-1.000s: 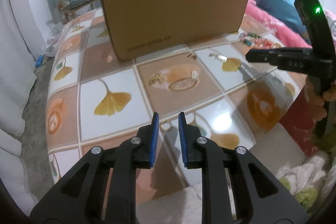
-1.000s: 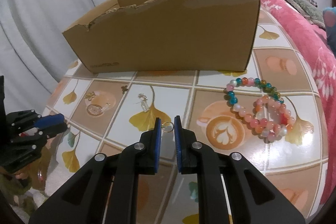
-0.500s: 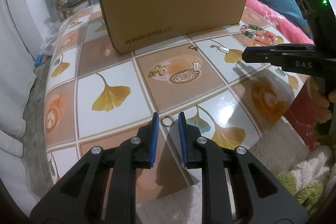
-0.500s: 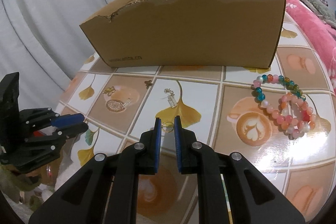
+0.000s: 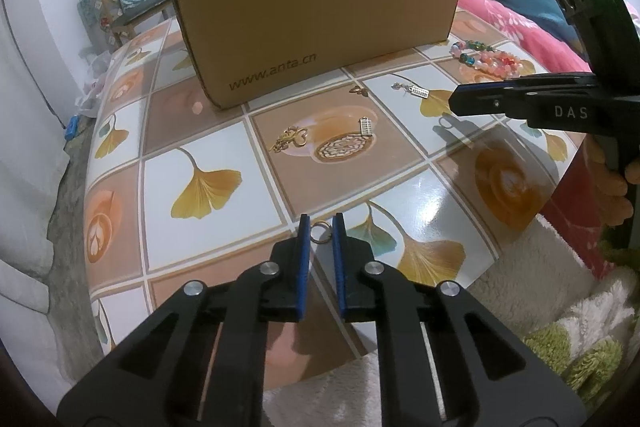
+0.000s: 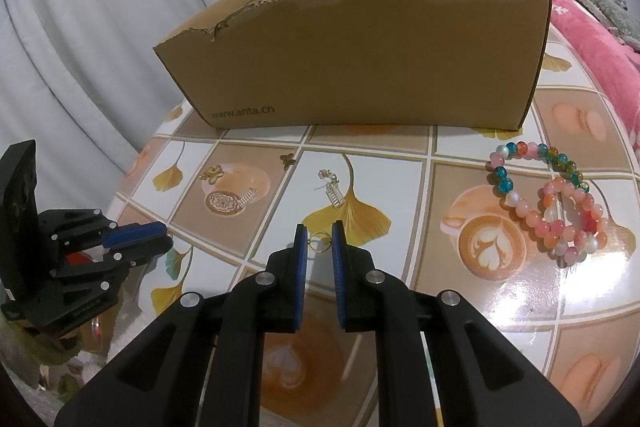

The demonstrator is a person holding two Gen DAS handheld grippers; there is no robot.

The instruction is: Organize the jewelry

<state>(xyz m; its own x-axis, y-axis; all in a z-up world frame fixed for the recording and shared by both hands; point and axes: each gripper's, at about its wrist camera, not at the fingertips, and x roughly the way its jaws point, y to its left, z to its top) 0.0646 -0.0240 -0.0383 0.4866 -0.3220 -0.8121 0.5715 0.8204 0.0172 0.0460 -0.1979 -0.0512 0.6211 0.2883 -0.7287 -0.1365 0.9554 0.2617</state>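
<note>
Each gripper pinches a small gold ring above the tiled table (image 5: 208, 187) — left gripper (image 5: 321, 231) (jaws just closing) on one ring (image 5: 321, 231), right gripper (image 6: 319, 241) on another ring (image 6: 319, 241) — before the cardboard box (image 6: 360, 63).

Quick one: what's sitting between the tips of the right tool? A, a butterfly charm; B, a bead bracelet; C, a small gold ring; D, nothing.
C: a small gold ring sits between the right tool's blue tips, while the bracelets lie apart, off to the right.
</note>
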